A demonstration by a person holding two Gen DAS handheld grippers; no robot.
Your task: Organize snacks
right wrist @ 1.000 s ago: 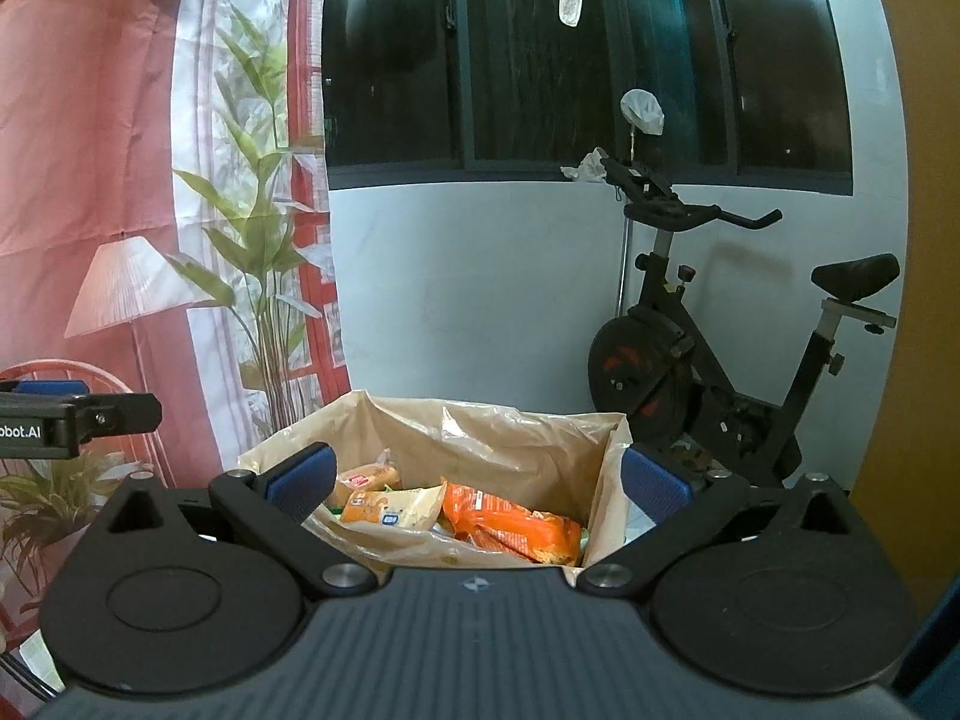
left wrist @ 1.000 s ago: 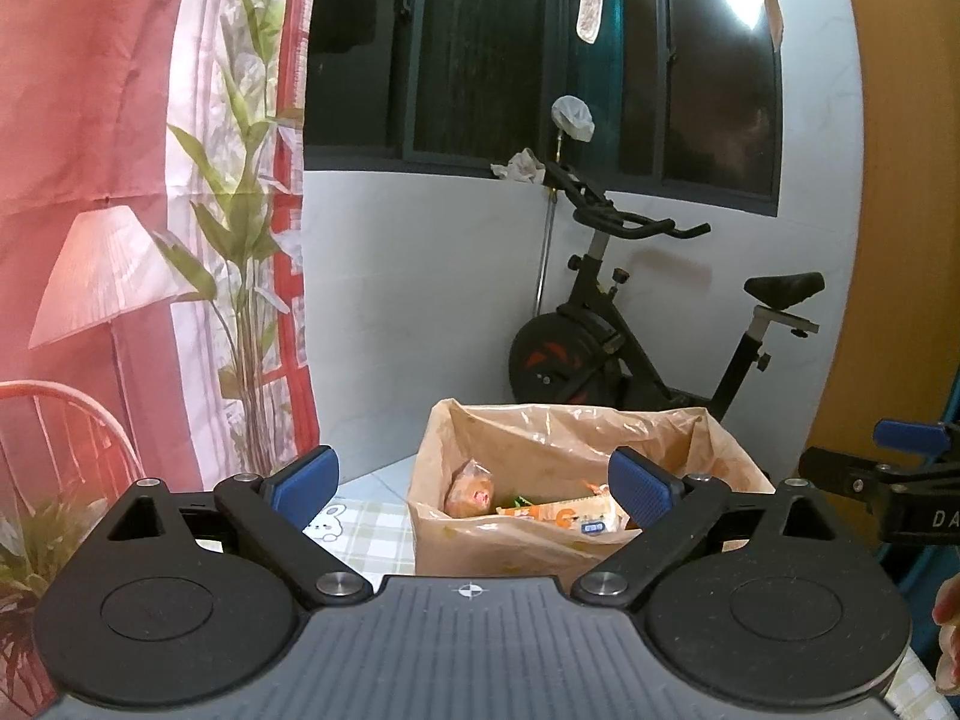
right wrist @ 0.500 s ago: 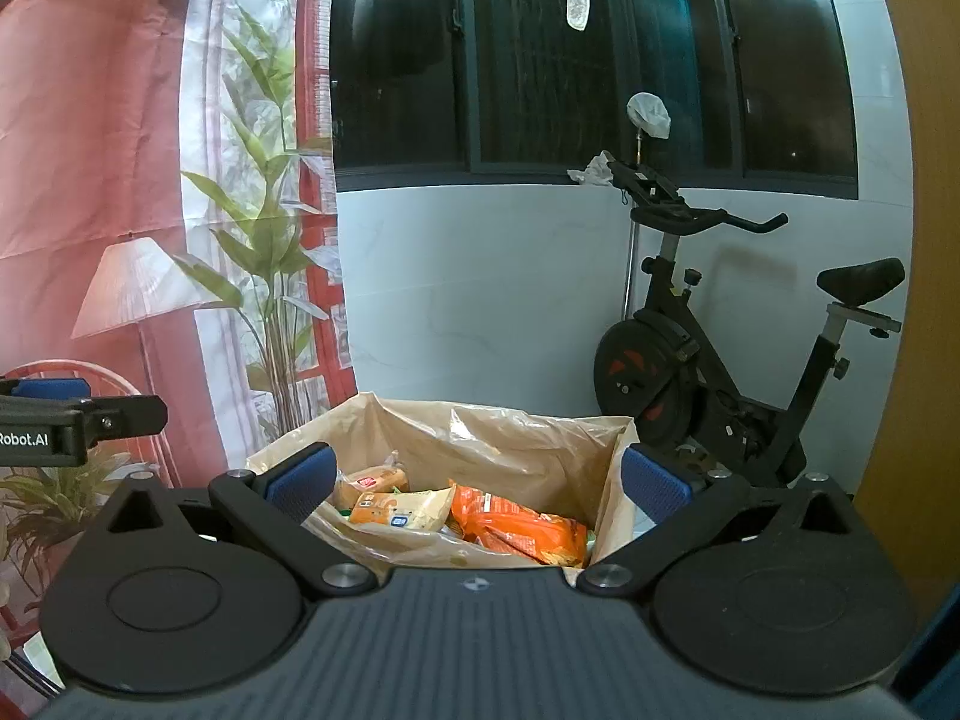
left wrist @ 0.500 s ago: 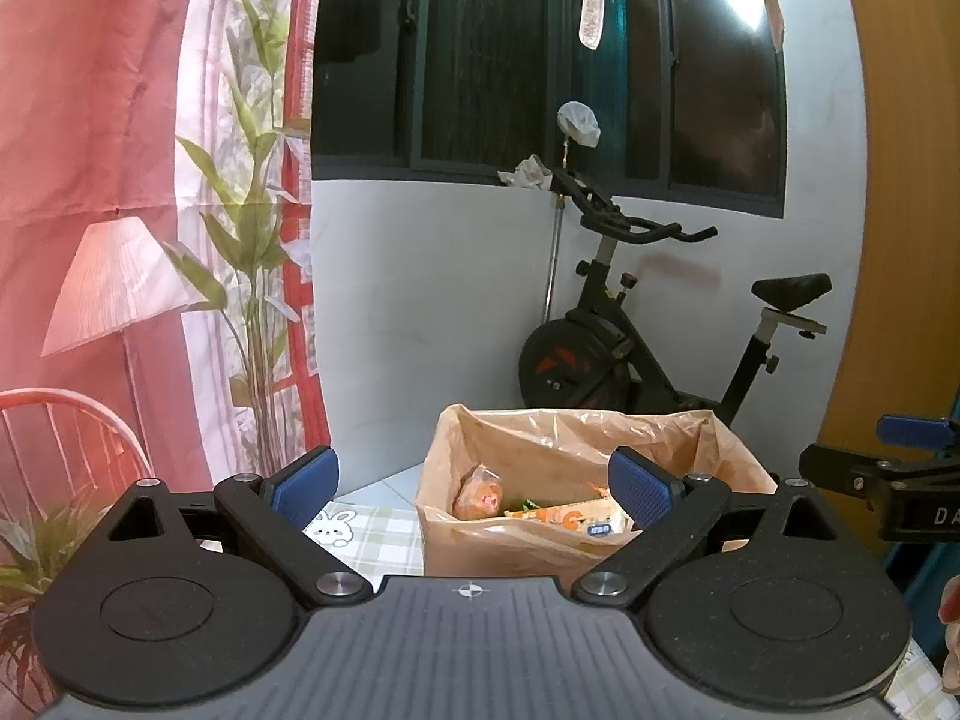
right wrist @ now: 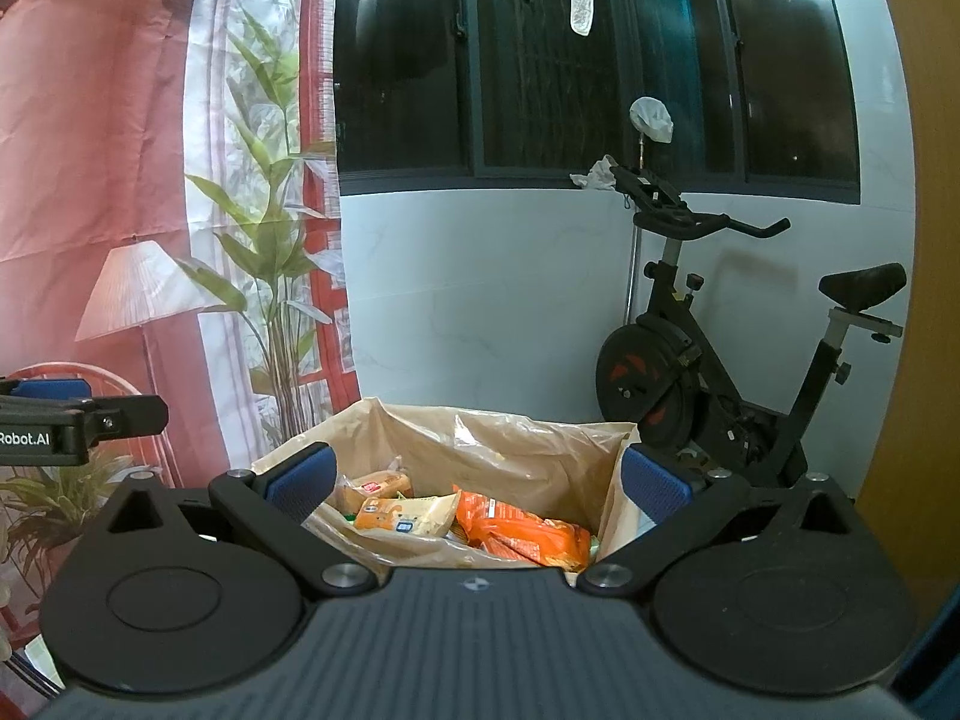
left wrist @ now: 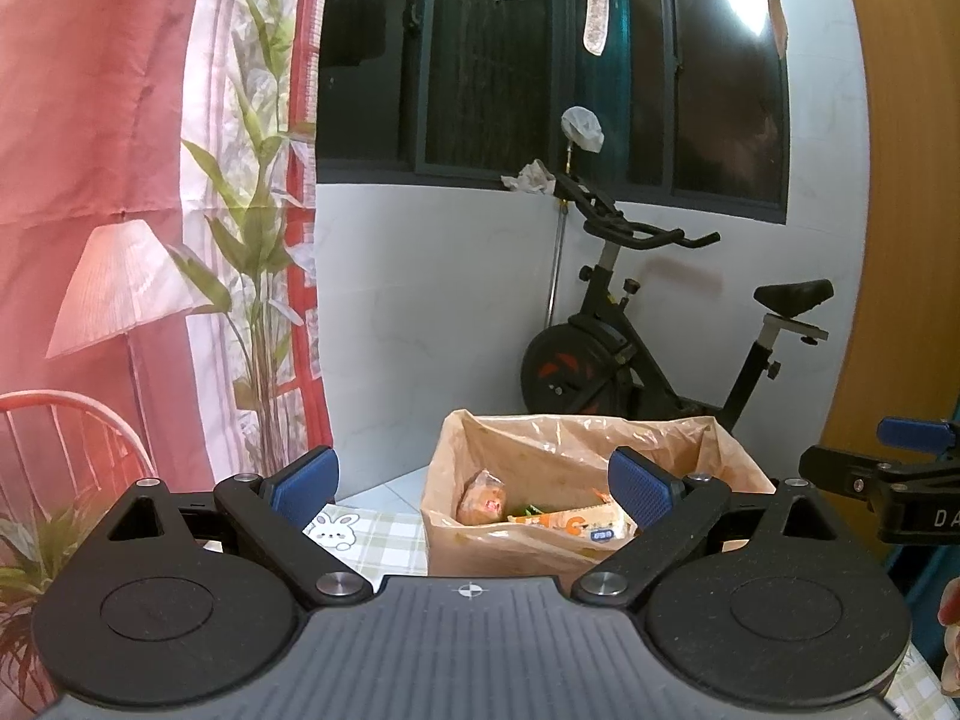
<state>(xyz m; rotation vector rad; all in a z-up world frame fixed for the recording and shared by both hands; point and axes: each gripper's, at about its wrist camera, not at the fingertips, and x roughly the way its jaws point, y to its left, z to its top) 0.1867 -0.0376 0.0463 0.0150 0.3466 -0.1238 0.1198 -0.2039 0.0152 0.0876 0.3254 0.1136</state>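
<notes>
A box lined with a tan plastic bag [left wrist: 576, 450] stands on a checked tablecloth [left wrist: 372, 540]. It holds several snack packs: a round bun pack [left wrist: 483, 495] and a yellow-orange pack [left wrist: 576, 525]. In the right wrist view the box [right wrist: 510, 438] shows a bun pack [right wrist: 375, 486], a yellow pack [right wrist: 402, 516] and an orange pack [right wrist: 522, 534]. My left gripper [left wrist: 474, 480] is open and empty, short of the box. My right gripper [right wrist: 477, 483] is open and empty, just before the box's near rim.
A black exercise bike [left wrist: 648, 348] stands behind the box against a white wall. A red curtain with a plant print [left wrist: 150, 210] hangs at the left. The right gripper shows at the right edge of the left wrist view [left wrist: 900, 480].
Both grippers have tilted or risen slightly, so the box sits a little lower in both views. Both stay open and empty.
</notes>
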